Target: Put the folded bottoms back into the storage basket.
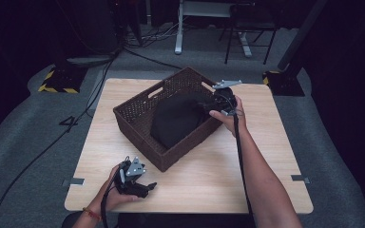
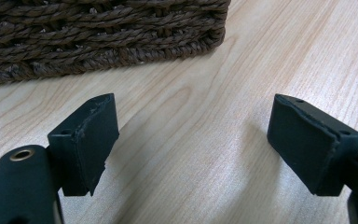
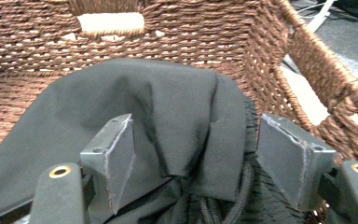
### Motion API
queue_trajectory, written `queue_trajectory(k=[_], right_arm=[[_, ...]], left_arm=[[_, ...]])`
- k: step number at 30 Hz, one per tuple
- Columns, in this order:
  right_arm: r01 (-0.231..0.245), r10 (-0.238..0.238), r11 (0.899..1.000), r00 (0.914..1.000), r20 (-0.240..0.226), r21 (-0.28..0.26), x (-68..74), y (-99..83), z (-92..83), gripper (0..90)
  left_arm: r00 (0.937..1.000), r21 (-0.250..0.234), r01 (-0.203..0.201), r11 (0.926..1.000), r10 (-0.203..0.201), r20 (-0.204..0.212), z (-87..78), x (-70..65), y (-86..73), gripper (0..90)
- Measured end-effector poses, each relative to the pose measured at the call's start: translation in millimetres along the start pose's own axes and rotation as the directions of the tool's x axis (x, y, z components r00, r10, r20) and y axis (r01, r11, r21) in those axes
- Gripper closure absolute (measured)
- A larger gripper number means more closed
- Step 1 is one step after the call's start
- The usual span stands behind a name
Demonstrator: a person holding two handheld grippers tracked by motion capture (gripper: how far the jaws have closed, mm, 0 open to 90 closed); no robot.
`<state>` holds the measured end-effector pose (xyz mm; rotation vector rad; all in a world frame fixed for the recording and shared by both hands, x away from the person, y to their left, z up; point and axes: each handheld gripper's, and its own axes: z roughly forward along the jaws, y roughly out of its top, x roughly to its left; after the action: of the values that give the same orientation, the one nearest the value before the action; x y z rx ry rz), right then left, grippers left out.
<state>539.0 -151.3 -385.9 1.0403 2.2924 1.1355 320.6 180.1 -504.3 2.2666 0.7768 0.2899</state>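
A dark brown woven basket [image 1: 138,118] stands at an angle on the pale wooden table [image 1: 209,175]. In it lies a bundled black cloth [image 1: 176,118] with a drawstring cord. My right gripper [image 1: 213,102] reaches over the basket's right rim, just above the cloth's right end. In the right gripper view its jaws [image 3: 196,140] stand open, a loose fold of the cloth [image 3: 144,107] lying between the pads without being pinched. My left gripper [image 1: 148,187] rests low on the table near the front left edge, open, with bare wood between its pads [image 2: 205,140] and the basket's corner [image 2: 98,37] just ahead.
The basket has cut-out handles in its end walls [image 3: 112,23]. Bare tabletop lies to the right of and in front of the basket. Beyond the table the grey floor holds cables, a chair [image 1: 249,28] and stand bases with yellow-black tape [image 1: 57,83].
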Motion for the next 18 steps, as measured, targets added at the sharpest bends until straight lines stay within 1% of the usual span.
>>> queue_trajectory(k=[1,3,4,5,8,9,14,16,17,18], right_arm=[[0.014,-0.014,1.000,0.9999,-0.009,0.007,1.6,-0.4,1.1,27.3],[0.024,-0.025,1.000,0.9997,0.002,0.016,3.7,0.1,2.2,27.0],[0.024,-0.025,1.000,0.9997,0.002,0.016,3.7,0.1,2.2,27.0],[0.035,-0.035,0.999,0.9994,-0.002,0.021,5.9,0.6,3.4,26.1],[0.041,-0.041,0.999,0.9992,-0.002,0.025,7.7,1.1,3.3,25.8],[0.050,-0.050,0.998,0.9987,0.004,0.024,9.2,2.0,2.3,25.7],[0.051,-0.051,0.999,0.9985,-0.021,0.018,10.3,3.0,-3.8,26.2],[0.068,-0.067,0.997,0.9976,-0.018,0.025,11.7,3.3,-7.1,26.1],[0.082,-0.082,0.996,0.9966,-0.015,0.023,12.3,3.6,-10.3,26.4],[0.086,-0.086,0.996,0.9962,-0.015,0.018,12.9,3.8,-12.6,27.1]], left_arm=[[1.0000,0.000,0.000,1.0000,0.000,0.000,0.0,0.0,0.0,16.7],[1.0000,0.000,0.000,1.0000,0.000,0.000,0.0,0.0,0.0,16.7],[1.0000,0.000,0.000,1.0000,0.000,0.000,0.0,0.0,0.0,16.7],[1.0000,0.000,0.000,1.0000,0.000,0.000,0.0,0.0,0.0,16.7],[1.0000,0.000,0.000,1.0000,0.000,0.000,0.0,0.0,0.0,16.7],[1.0000,0.000,0.000,1.0000,0.000,0.000,0.0,0.0,0.0,16.8],[1.0000,0.000,0.000,1.0000,0.000,0.000,0.0,0.0,0.0,16.7],[1.0000,0.000,0.000,1.0000,0.000,0.000,0.0,0.0,0.0,16.7],[1.0000,0.000,0.000,1.0000,0.000,0.000,0.0,0.0,0.0,16.7],[1.0000,0.000,0.000,1.0000,0.000,0.000,0.0,0.0,0.0,16.8]])
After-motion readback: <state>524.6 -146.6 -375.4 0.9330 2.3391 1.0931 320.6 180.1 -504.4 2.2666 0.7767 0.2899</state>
